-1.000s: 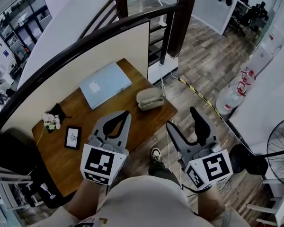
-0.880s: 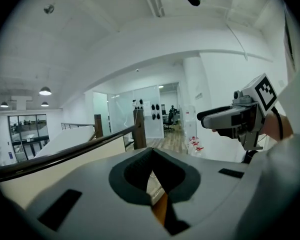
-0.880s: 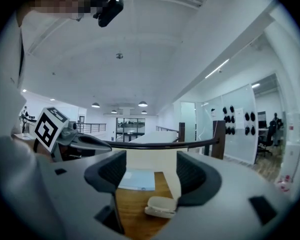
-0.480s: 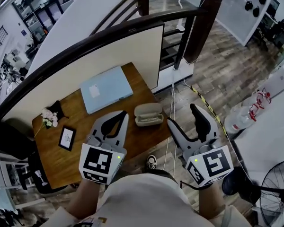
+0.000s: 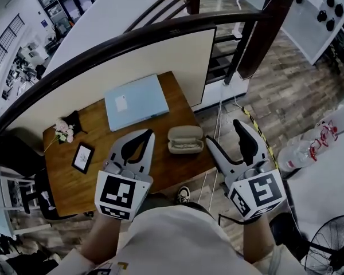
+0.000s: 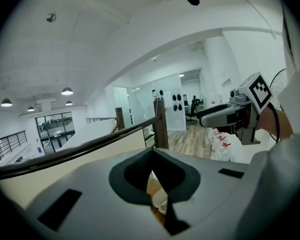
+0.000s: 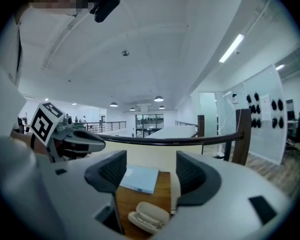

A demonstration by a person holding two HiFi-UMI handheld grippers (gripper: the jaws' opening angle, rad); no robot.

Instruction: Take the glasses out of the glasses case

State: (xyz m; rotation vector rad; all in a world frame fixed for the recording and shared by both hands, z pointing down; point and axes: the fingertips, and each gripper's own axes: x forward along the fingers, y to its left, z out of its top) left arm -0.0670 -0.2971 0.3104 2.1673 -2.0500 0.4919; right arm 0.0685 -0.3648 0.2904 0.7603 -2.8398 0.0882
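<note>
A beige glasses case [image 5: 185, 140] lies near the front right corner of the wooden desk [image 5: 97, 182]. Its lid looks ajar, and I cannot make out the glasses inside. In the right gripper view the case [image 7: 149, 217] sits low between the jaws, some way ahead. My left gripper [image 5: 147, 135] hovers just left of the case, its fingers meeting at the tips with nothing held. My right gripper [image 5: 223, 135] hangs open to the right of the case, off the desk edge. In the left gripper view the left gripper [image 6: 153, 154] blocks most of the desk.
A light blue closed laptop [image 5: 136, 101] lies behind the case. A small picture frame [image 5: 83, 156] and white flowers [image 5: 63, 130] are at the desk's left. A cream partition [image 5: 160, 56] and dark handrail [image 5: 132, 34] back the desk. Water bottles [image 5: 301, 153] stand on the floor at right.
The view has shifted, so the desk and case now sit closer and more central between the grippers. Both grippers keep the same pose, left shut and right open.
</note>
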